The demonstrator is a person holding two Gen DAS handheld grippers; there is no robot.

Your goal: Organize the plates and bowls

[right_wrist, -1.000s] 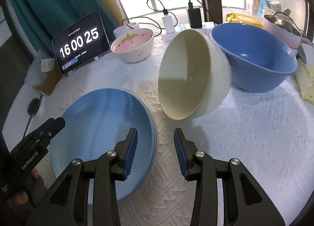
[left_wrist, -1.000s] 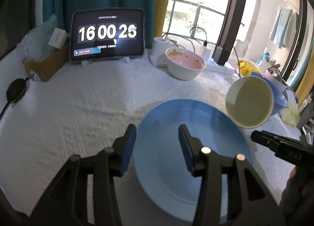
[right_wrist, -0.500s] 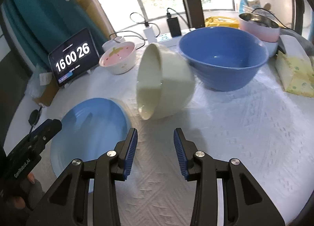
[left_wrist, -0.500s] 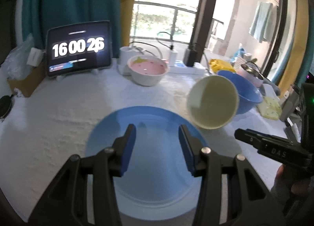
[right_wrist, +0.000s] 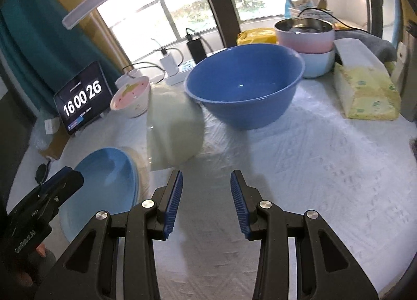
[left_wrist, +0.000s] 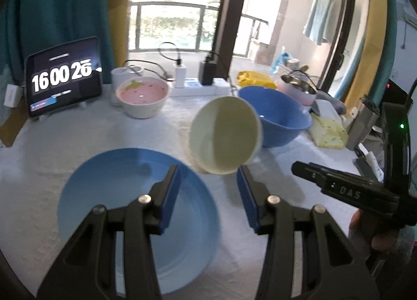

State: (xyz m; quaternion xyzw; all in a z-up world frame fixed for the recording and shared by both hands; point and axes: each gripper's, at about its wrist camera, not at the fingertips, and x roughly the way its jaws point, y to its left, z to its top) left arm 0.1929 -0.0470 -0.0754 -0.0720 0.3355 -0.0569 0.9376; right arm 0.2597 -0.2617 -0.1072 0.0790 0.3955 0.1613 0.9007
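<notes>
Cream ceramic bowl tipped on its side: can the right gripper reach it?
Probably yes: the right gripper stands open and empty, with only bare white tablecloth between it and the cream bowl.

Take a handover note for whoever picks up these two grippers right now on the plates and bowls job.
Left gripper: open, empty, above the blue plate.
Right gripper: open, empty, over the table.
Cream bowl lies tipped on its side between the plate and the large blue bowl, held by neither gripper.
Pink bowl stands at the back.
Done: no bowls nested yet.
Left: probably right the cream bowl, then nest the bowls.
</notes>
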